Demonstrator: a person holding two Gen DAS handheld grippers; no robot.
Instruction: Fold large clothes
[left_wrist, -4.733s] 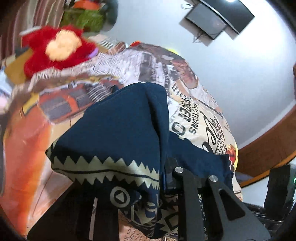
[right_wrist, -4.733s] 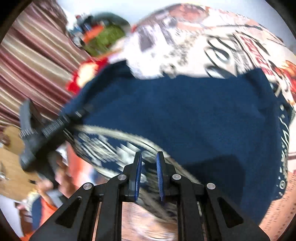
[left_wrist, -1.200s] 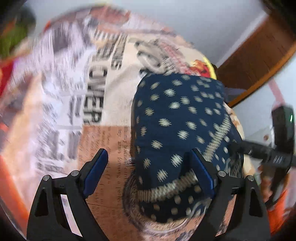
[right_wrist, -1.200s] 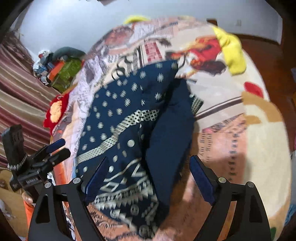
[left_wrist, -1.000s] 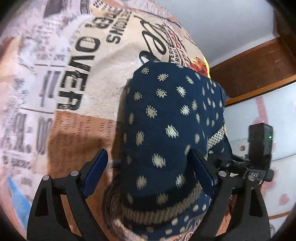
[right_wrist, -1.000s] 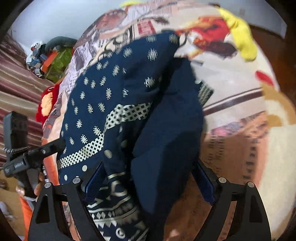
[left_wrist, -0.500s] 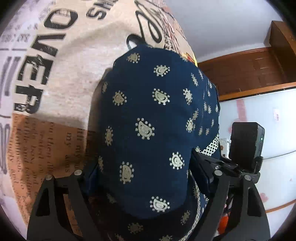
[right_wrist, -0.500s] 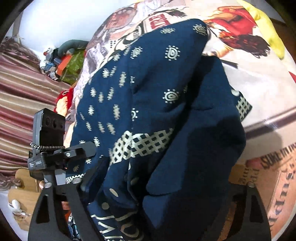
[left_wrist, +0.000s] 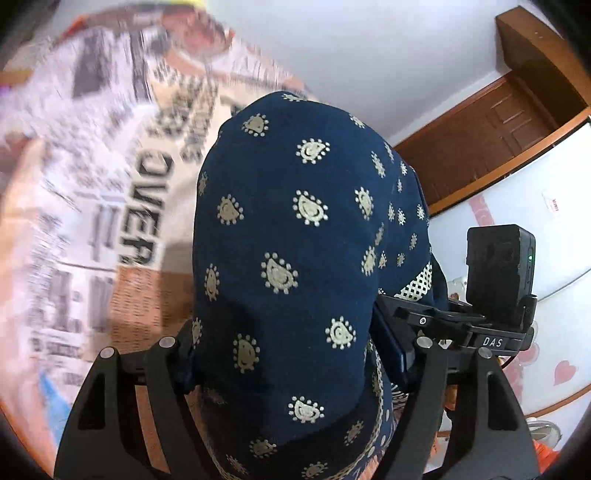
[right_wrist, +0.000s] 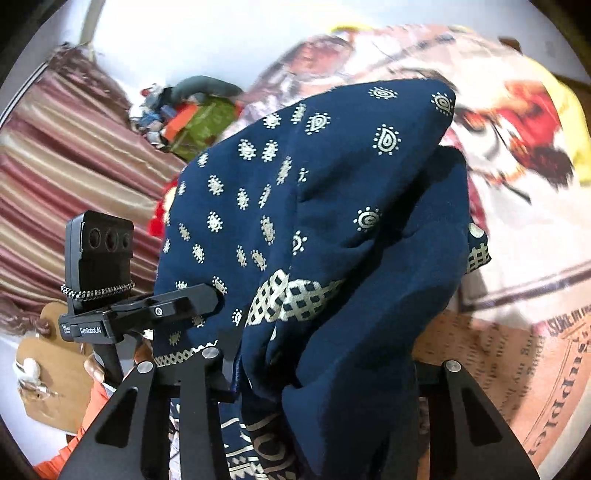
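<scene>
1. Fabric first: we see a navy garment (left_wrist: 288, 236) printed with cream paisley motifs and a lattice band, bunched into a thick folded bundle, with the printed bedspread (left_wrist: 122, 206) under and behind it.
2. In the left wrist view the bundle fills the gap of the left gripper (left_wrist: 291, 354); its jaws have just been closing, and both blue pads sit against the sides of the cloth, so we read it as clamped on the wide fold.
3. In the right wrist view the same garment (right_wrist: 332, 229) drapes over the right gripper (right_wrist: 317, 373); its jaws have just been closing too, with cloth between them. One pad presses the fabric, the other is hidden under the plain navy layer, yet the cloth is gathered tight there, so we take it as gripped.
4. Each view shows the other gripper's black camera block beside the bundle, so the two grippers hold it from opposite sides.
5. Beyond the bed we see a white wall (left_wrist: 369, 55), a brown wooden door (left_wrist: 491, 144), striped curtains (right_wrist: 66, 155) and a heap of coloured things (right_wrist: 192, 118).
</scene>
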